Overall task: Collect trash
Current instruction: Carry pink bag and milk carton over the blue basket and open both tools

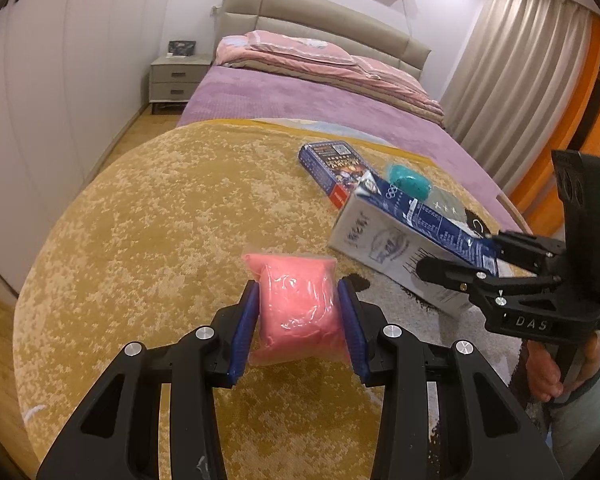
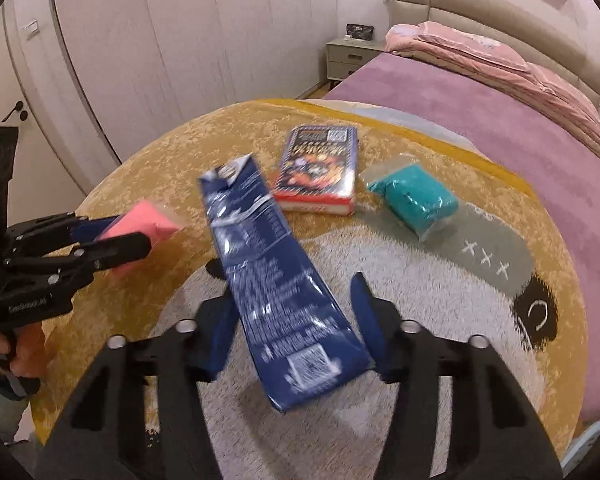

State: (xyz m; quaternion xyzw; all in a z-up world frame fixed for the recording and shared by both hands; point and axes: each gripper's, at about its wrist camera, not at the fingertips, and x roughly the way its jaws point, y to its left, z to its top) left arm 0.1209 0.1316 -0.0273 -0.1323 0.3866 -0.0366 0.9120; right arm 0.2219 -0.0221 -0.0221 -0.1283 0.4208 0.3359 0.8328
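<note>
Two claws loaded, left claw (image 1: 300, 312) clamping pink bagged packet (image 1: 296, 304), right claw (image 2: 296, 320) gripping blue carton (image 2: 276, 280)

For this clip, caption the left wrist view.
Left gripper clamps pink packet; right gripper holds blue carton.

White wardrobes (image 2: 180, 40) face a purple bed (image 1: 300, 96), grey nightstand (image 1: 178, 80) and beige curtains (image 1: 512, 64).

A round yellow rug (image 2: 380, 400) holds a box (image 2: 320, 172) and, seemingly, a teal packet (image 2: 416, 196).
</note>
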